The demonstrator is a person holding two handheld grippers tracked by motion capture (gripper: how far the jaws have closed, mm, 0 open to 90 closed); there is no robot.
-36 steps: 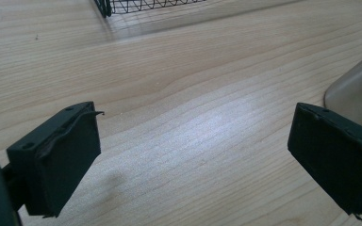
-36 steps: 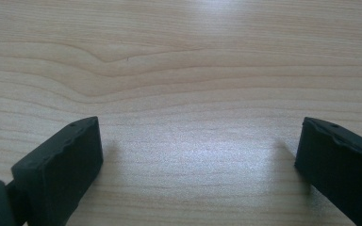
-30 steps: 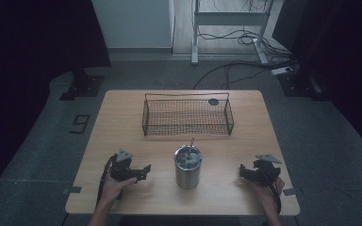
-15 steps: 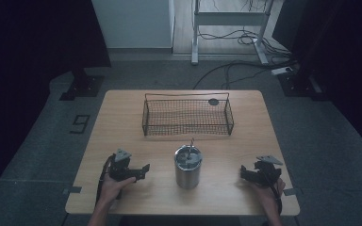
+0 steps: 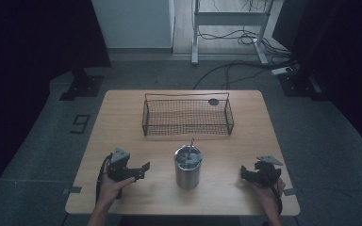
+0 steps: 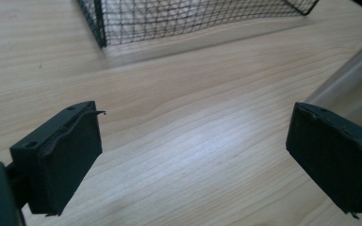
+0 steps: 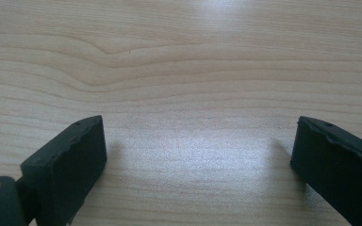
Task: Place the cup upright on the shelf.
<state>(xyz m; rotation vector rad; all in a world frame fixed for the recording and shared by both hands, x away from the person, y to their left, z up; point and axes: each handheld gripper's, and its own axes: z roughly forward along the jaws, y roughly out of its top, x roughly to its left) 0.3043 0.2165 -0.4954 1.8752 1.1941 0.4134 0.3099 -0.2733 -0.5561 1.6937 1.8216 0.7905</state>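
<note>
— On the floor stands a wooden table (image 5: pixel 122 122), yes? What is the biggest thing on it?

— It is a black wire basket (image 5: pixel 187 117). It sits at the far half of the table, about in the middle between left and right. One small dark round thing (image 5: pixel 213 101) shows at its far right corner; I cannot tell if it lies inside the basket or on the table behind it.

— And nearer to the person?

— A metal cup (image 5: pixel 187 167) stands upright near the front edge, in line with the middle of the basket but well apart from it. A thin stick (image 5: pixel 192 143) rises from its top. What the stick is, I cannot tell.

— Where is the left gripper (image 5: pixel 139 171)?

— It is to the left of the cup, held by the person's left hand (image 5: pixel 109 184) close over the table, and it points toward the cup. Its jaws stand wide apart with nothing between them. In the left gripper view the bare wood shows between the jaws, a corner of the basket is at the top, and the side of the cup is at the right edge.

— And the right gripper (image 5: pixel 246 174)?

— It is to the right of the cup, apart from it, held in the right hand (image 5: pixel 269 190). Its jaws are also spread wide and hold nothing. The right gripper view shows plain wood between them.
</note>
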